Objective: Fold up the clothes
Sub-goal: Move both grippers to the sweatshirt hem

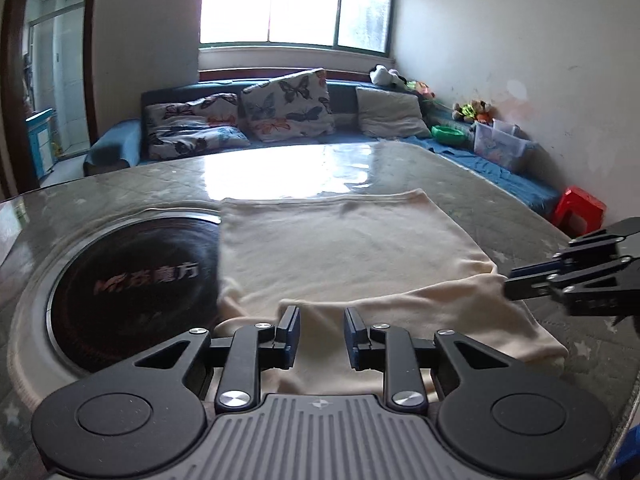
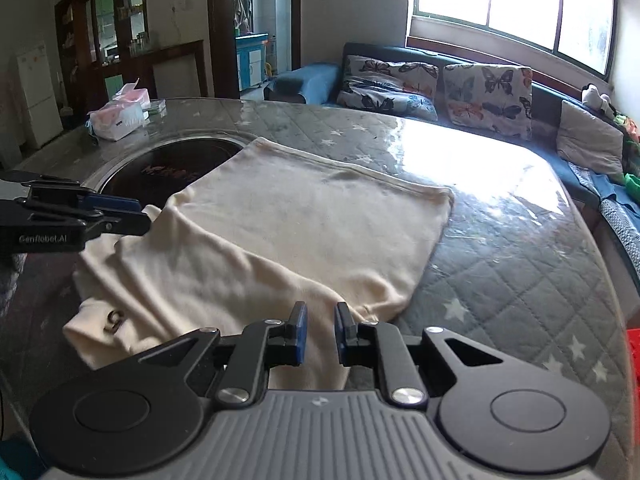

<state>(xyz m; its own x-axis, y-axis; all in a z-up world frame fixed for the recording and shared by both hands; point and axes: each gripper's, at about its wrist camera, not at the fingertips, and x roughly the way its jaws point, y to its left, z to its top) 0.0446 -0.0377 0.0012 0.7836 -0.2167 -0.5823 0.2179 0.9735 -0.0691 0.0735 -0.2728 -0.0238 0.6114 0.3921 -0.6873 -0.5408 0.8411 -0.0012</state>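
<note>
Left wrist view
Garment: you see a cream garment (image 1: 344, 256) spread on the quilted table cover (image 1: 532, 220), its near part folded over toward you
Left gripper (image 1: 322, 334): your jaws stand a small way apart over the near fold; cloth fills the gap, but whether the pads press on it cannot be told
Right gripper (image 1: 510, 286): it enters from the right edge, jaws nearly together, tips touching the garment's right corner, apparently pinching it
Cooktop: a round black cooktop (image 1: 132, 280) sits in the table, left of the garment, which overlaps its rim
Background: a sofa with butterfly cushions (image 1: 288, 104) lies under the window (image 1: 296, 0); a red stool (image 1: 578, 210) stands at right

Right wrist view
Garment: the cloth (image 2: 280, 236) lies flat at the far end; the near part is rumpled, with a small dark mark near its left edge
Right gripper (image 2: 320, 332): your jaws show a narrow gap with cream cloth in it
Left gripper (image 2: 142, 218): it comes in from the left edge, its tips at the garment's left corner
Tissue pack: a pink pack (image 2: 118, 118) rests on the far left of the table, well apart from the garment
</note>
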